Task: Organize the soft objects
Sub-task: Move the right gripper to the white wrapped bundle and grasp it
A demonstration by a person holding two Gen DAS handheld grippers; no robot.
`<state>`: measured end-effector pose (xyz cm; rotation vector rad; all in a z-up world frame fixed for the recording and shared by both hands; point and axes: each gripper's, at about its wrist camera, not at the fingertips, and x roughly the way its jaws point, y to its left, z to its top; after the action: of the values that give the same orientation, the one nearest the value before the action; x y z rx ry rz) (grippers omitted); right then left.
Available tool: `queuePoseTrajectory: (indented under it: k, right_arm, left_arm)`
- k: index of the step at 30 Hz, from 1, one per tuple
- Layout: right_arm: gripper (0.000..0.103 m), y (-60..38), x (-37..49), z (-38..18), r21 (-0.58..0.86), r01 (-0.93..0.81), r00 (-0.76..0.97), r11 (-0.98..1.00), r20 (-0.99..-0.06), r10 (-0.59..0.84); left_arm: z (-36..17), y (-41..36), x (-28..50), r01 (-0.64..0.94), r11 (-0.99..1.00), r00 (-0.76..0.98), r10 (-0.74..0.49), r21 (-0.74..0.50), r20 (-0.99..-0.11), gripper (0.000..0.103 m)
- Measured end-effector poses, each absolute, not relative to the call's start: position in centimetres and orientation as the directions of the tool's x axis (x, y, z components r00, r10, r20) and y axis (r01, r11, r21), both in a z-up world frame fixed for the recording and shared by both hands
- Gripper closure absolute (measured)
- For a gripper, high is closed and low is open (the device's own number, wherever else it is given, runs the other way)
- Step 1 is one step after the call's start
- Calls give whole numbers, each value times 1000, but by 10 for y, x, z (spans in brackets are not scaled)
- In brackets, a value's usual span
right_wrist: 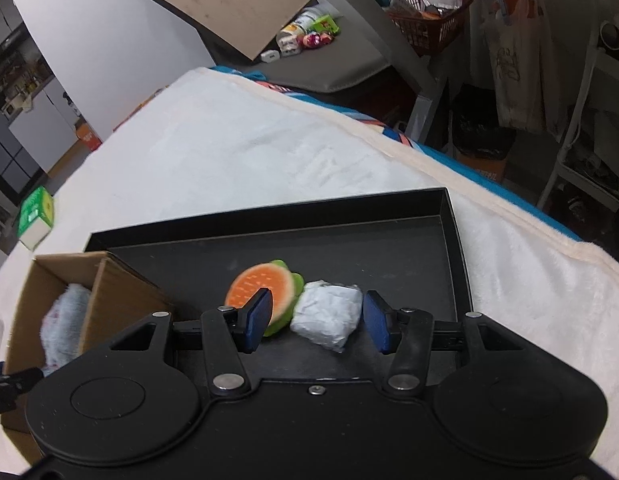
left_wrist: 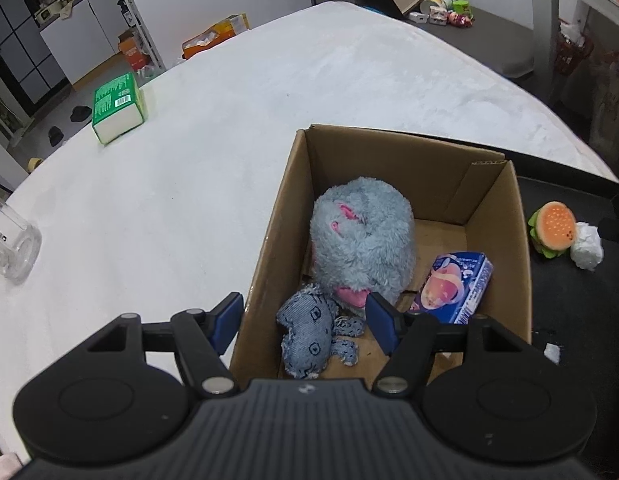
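Holding your left hand-held gripper (left_wrist: 305, 320) wide and empty, you are hovering over one cardboard box (left_wrist: 389, 160) containing three things: one grey plush (left_wrist: 365, 248), one denim toy (left_wrist: 305, 328), one tissue pack (left_wrist: 457, 286). Your right hand-held gripper (right_wrist: 316, 320) is straddling, partly spread, one white bundle (right_wrist: 327, 316) beside one burger plush (right_wrist: 257, 284) in the black tray (right_wrist: 449, 216).

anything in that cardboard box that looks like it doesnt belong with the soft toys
Yes. A printed carton lies tilted in the cardboard box beside the fluffy blue plush and the denim toy. It looks like a stiff package, not a soft thing.
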<state>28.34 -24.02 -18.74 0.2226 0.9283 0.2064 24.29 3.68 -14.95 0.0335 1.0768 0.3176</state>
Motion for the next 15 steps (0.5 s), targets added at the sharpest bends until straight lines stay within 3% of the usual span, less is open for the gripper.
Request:
queuePoseTrajectory:
  k: [6, 13, 15]
  right_arm:
    - [34, -241, 290, -200, 267, -98, 577, 959, -769, 273]
    - [37, -236, 297, -217, 252, -117, 556, 961, -785, 274]
    - [50, -233, 298, -223, 241, -123, 543, 963, -795, 269]
  left_arm:
    - [-154, 31, 251, -257, 940, 408, 314, 223, -857, 37]
    - [-154, 28, 256, -259, 933, 386, 335, 248, -859, 36]
    - [-154, 28, 257, -262, 932, 383, 338, 250, -860, 36]
